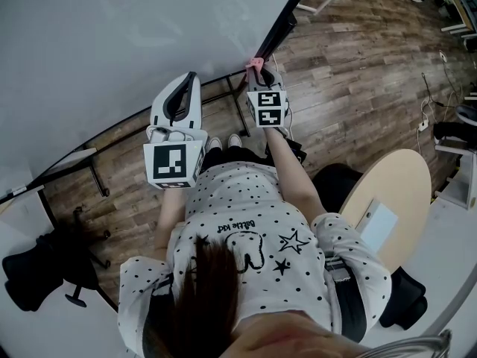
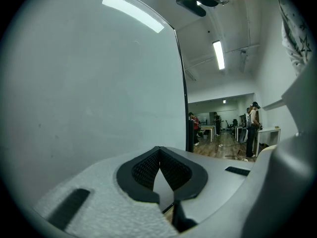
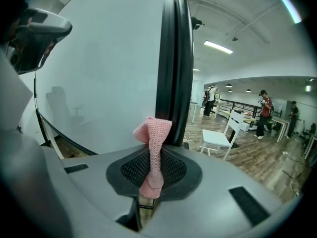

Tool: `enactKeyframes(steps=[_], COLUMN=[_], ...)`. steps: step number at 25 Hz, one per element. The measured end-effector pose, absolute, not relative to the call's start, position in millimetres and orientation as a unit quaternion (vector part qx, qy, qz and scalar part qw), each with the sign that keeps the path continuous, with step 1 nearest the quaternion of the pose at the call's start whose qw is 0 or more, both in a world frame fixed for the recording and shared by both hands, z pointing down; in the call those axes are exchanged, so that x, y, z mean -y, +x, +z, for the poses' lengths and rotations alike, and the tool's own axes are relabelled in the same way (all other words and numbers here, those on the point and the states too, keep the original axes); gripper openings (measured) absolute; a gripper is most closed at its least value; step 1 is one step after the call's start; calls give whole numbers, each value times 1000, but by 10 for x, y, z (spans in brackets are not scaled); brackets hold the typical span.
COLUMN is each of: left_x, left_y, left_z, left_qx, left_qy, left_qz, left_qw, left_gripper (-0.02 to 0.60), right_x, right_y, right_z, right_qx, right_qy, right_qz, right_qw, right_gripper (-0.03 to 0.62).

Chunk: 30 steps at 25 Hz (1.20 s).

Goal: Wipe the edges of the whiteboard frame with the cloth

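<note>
Whiteboard point(image 1: 112, 43) blocks everything ahead and left; its dark frame point(image 3: 171, 63) stands just before the right gripper point(image 1: 258, 71); bare floor point(image 1: 350, 80) lies open rightward; round table point(image 1: 395, 192) crowds the person's right.

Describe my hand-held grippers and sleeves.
The left hand-held gripper and right hand-held gripper are light grey shells with black ribbed pads; each carries a white cube with black square markers. Sleeves: a short-sleeved white top, black dots and stars.

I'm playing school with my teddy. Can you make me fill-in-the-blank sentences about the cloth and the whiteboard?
The right tool is pinching a ___ cloth.
The left tool is shut and holds ___.
The whiteboard has a ___ frame.
Missing words: pink; nothing; black.
</note>
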<state>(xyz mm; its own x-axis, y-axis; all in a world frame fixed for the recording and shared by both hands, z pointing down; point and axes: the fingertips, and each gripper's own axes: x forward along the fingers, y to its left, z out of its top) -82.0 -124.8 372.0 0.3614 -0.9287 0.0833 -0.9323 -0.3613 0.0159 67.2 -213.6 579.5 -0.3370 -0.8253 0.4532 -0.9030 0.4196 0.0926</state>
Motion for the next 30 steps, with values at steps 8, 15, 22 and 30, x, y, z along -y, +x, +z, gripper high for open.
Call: enactKeyframes(steps=[8, 15, 22, 30], left_x=[1261, 1294, 1293, 1313], left_y=[-822, -845, -834, -831], left_z=[3713, 3713, 3705, 3696], left_qx=[565, 566, 566, 565], left_qy=[824, 824, 824, 824], left_qz=[31, 31, 30, 29], left_qw=[29, 29, 29, 30], left_gripper=[15, 15, 15, 15], right_x=[2110, 2109, 2092, 2105], right_y=[674, 662, 670, 684], right_z=[5845, 5884, 5890, 5952], right_qx=[810, 810, 810, 807], right_qy=[530, 529, 528, 527], right_qz=[104, 106, 106, 114], right_qw=[228, 231, 229, 239], right_gripper=[34, 33, 33, 34])
